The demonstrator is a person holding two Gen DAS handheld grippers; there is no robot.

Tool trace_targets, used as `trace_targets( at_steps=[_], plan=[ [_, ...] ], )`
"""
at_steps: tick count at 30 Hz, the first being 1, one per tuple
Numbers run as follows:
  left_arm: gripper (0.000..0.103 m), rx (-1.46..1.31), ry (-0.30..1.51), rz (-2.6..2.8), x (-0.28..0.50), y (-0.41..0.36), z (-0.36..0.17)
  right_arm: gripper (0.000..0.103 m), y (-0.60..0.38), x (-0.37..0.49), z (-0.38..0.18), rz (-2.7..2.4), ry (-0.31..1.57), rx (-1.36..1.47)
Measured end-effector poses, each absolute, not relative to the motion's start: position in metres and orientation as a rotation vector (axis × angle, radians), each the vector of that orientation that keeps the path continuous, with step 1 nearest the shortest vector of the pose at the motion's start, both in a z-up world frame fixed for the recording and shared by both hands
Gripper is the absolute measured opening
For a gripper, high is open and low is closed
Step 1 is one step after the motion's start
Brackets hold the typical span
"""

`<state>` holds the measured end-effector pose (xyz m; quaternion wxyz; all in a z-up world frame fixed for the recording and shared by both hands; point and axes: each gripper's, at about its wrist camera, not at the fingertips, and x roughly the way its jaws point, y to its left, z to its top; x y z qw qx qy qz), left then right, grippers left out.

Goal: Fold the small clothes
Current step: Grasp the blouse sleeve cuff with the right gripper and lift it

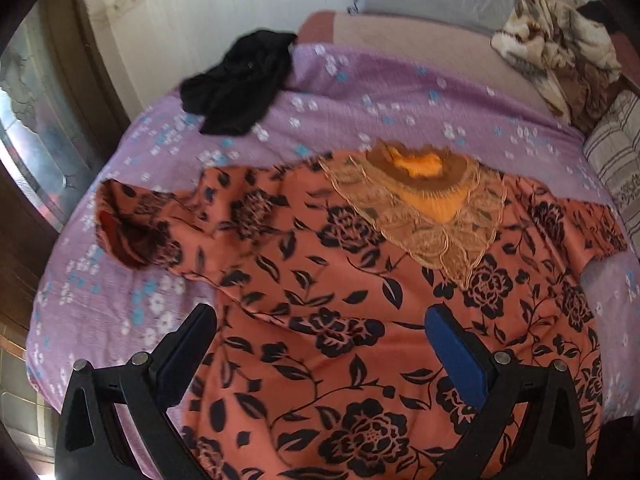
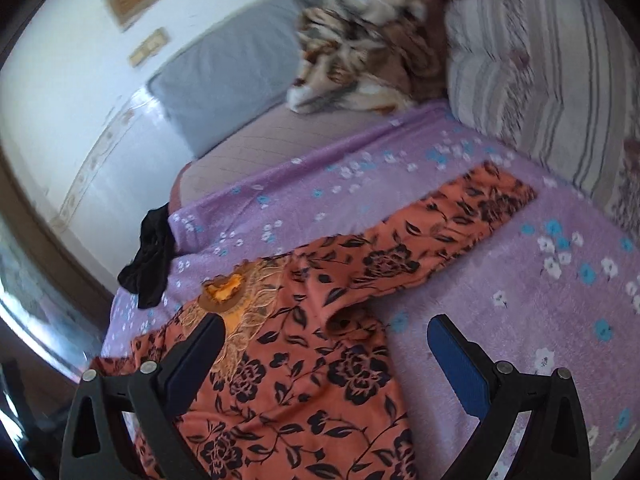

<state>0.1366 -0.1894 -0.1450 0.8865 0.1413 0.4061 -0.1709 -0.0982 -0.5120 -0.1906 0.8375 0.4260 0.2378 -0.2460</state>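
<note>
An orange dress (image 1: 320, 280) with black flowers and a gold lace collar (image 1: 424, 208) lies spread flat on the purple flowered bedsheet (image 1: 360, 92), both short sleeves out to the sides. My left gripper (image 1: 320, 320) is open and empty, hovering over the dress's lower body. In the right wrist view the dress (image 2: 304, 380) lies at lower left with its right sleeve (image 2: 452, 224) stretched toward the pillow. My right gripper (image 2: 326, 330) is open and empty, above the dress's right edge near the armpit.
A crumpled black garment (image 1: 240, 84) lies at the sheet's far left edge and shows in the right wrist view (image 2: 150, 256) too. A brown and cream blanket (image 1: 560, 52) is heaped at the back right. A striped pillow (image 2: 540, 80) borders the right side. A grey pillow (image 2: 228, 80) leans on the wall.
</note>
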Motion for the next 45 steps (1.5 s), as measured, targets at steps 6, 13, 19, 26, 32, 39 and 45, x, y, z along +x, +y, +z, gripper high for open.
trace_targets(
  at_steps=[6, 13, 19, 26, 32, 39, 45],
  plan=[
    [0.103, 0.438, 1.014, -0.419, 0.139, -0.214, -0.231, 0.09, -0.626, -0.127, -0.25, -0.594, 0.431, 1.298],
    [0.103, 0.363, 1.138, -0.478, 0.157, -0.209, -0.252, 0.074, -0.696, -0.109, -0.29, -0.666, 0.472, 1.415],
    [0.103, 0.342, 1.097, -0.466, 0.161, -0.207, -0.248, 0.065, -0.721, -0.08, -0.294, -0.729, 0.446, 1.256],
    [0.103, 0.339, 1.094, -0.494, 0.153, -0.205, -0.246, 0.007, -0.722, -0.059, -0.287, -0.714, 0.42, 1.153],
    [0.103, 0.353, 1.007, -0.405, 0.164, -0.185, -0.221, 0.007, -0.637, -0.021, -0.19, -0.363, 0.235, 0.998],
    [0.103, 0.334, 0.901, -0.259, 0.177, -0.137, -0.19, 0.007, -0.49, 0.059, -0.123, 0.009, 0.236, 0.841],
    [0.103, 0.267, 0.874, -0.136, 0.192, -0.076, -0.174, 0.007, -0.37, 0.142, -0.13, 0.156, 0.409, 0.735]
  ],
)
